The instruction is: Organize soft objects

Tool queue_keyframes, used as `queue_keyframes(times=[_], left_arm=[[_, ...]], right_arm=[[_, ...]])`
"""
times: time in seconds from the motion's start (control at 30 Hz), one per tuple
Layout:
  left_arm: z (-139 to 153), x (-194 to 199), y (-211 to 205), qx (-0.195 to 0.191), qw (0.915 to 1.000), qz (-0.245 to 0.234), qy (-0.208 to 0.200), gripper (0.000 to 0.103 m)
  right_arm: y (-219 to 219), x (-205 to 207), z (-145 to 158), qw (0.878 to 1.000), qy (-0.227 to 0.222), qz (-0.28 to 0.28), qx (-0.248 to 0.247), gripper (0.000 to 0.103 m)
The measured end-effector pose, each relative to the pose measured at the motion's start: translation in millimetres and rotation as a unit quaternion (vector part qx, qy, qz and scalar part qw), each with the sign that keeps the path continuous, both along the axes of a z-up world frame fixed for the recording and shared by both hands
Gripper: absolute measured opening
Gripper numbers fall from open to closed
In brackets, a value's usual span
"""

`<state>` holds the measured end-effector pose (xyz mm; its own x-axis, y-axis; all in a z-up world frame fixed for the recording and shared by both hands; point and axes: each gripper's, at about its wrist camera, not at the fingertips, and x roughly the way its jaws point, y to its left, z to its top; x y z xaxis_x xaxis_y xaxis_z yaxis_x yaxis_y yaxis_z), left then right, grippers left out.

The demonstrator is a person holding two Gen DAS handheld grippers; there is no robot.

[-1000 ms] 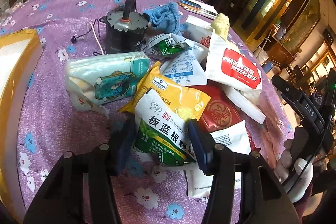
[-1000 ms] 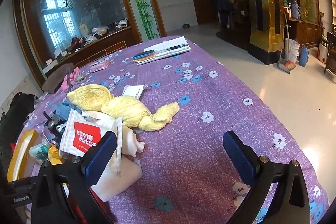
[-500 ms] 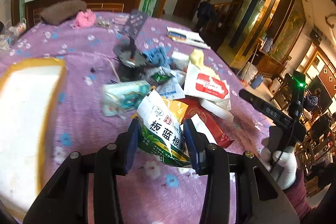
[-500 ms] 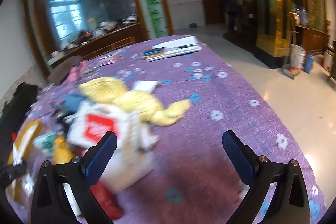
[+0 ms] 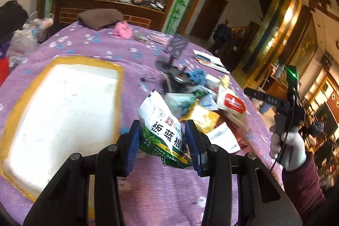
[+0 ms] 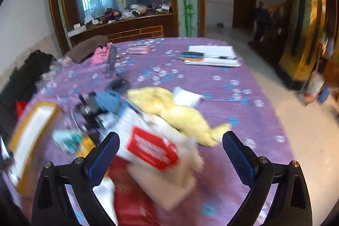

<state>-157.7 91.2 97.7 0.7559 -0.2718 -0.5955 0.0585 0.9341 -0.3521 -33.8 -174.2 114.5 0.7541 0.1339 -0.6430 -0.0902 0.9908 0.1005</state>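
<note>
My left gripper (image 5: pixel 163 145) is shut on a white and green medicine packet (image 5: pixel 163 126), held lifted above the purple tablecloth. To its left lies a white foam box with yellow taped edges (image 5: pixel 63 111). Behind the packet sits the pile of soft packets (image 5: pixel 203 105), with a white packet with a red label (image 5: pixel 232 102) on top. My right gripper (image 6: pixel 170 154) stands open above that pile; the red-label packet (image 6: pixel 152 149) lies below its jaws, not touched. A yellow towel (image 6: pixel 169 107) and a blue cloth (image 6: pixel 110 101) lie behind.
A black motor with a spatula-like stand (image 5: pixel 175 69) stands behind the pile. A brown cushion (image 5: pixel 99 18) and pink cloth (image 5: pixel 122 30) lie at the far edge. Papers and pens (image 6: pixel 211 55) rest far right. A gloved hand (image 5: pixel 288 147) holds the right gripper's handle.
The left gripper closed on the green and white packet, lifted it off the pile and swung left towards the foam box. The right gripper rose and turned left over the pile, still open.
</note>
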Motion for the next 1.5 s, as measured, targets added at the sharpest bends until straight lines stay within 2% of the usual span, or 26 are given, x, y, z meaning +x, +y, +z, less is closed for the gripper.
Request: queue_keyframes(times=[0.07,0.1,0.17,0.33,0.4,0.5,0.57,0.6,0.67,0.73,0.8,0.83,0.9,1.0,1.1,1.2,1.33,1.43,1.5], left_arm=[[-2,-3,11,-0.001,0.9999,0.013,-0.002,0.04],[-2,-4,14,0.001,0.9998,0.018,-0.002,0.04],[-3,-6,21,0.008,0.9996,0.027,-0.004,0.04],[-11,-4,36,0.009,0.9992,0.039,0.001,0.04],[-14,-4,41,0.004,0.9992,0.039,0.005,0.04],[-16,-8,48,0.0,0.9992,0.038,0.007,0.04],[-16,-10,54,-0.002,0.9992,0.039,0.005,0.04],[-15,-11,57,-0.002,0.9992,0.04,0.004,0.04],[-15,-14,61,-0.001,0.9991,0.042,0.003,0.04],[-16,-15,65,-0.003,0.999,0.045,0.002,0.04],[-17,-15,68,-0.004,0.9988,0.048,0.003,0.04],[-17,-15,70,-0.004,0.9988,0.049,0.004,0.04],[-18,-14,72,-0.004,0.9987,0.051,0.006,0.04],[-14,-9,80,-0.007,0.9987,0.049,0.014,0.04],[-5,0,91,0.002,0.9983,0.055,0.021,0.04],[2,17,99,0.021,0.9974,0.06,0.032,0.04],[-1,55,109,0.042,0.9957,0.061,0.056,0.04],[-16,89,119,0.022,0.9941,0.057,0.09,0.043],[-28,105,127,0.006,0.9922,0.064,0.107,0.043]], right_arm=[[8,18,3,1.0,0.02,0.0,0.007,0.098],[12,19,5,1.0,0.024,0.009,0.015,0.094],[34,14,12,0.998,0.021,0.057,0.03,0.092],[115,4,13,0.982,0.041,0.183,0.02,0.092],[138,8,12,0.979,0.029,0.202,-0.028,0.092],[171,20,0,0.962,0.027,0.248,-0.109,0.092],[194,24,-13,0.942,0.025,0.283,-0.178,0.09],[204,25,-21,0.928,0.028,0.302,-0.217,0.089],[220,26,-33,0.91,0.034,0.317,-0.265,0.08],[235,32,-46,0.898,0.045,0.319,-0.301,0.049],[240,31,-49,0.898,0.037,0.308,-0.312,0.034],[239,31,-47,0.903,0.038,0.308,-0.297,0.025],[230,31,-33,0.921,0.042,0.306,-0.239,0.014],[218,27,-5,0.938,0.028,0.287,-0.19,0.012],[219,26,19,0.95,0.021,0.282,-0.133,0.012],[219,25,34,0.954,0.033,0.289,-0.071,0.012],[239,42,31,0.954,0.065,0.294,0.006,0.012],[255,60,21,0.951,0.092,0.29,0.049,0.012],[266,74,12,0.953,0.099,0.281,0.052,0.013]])
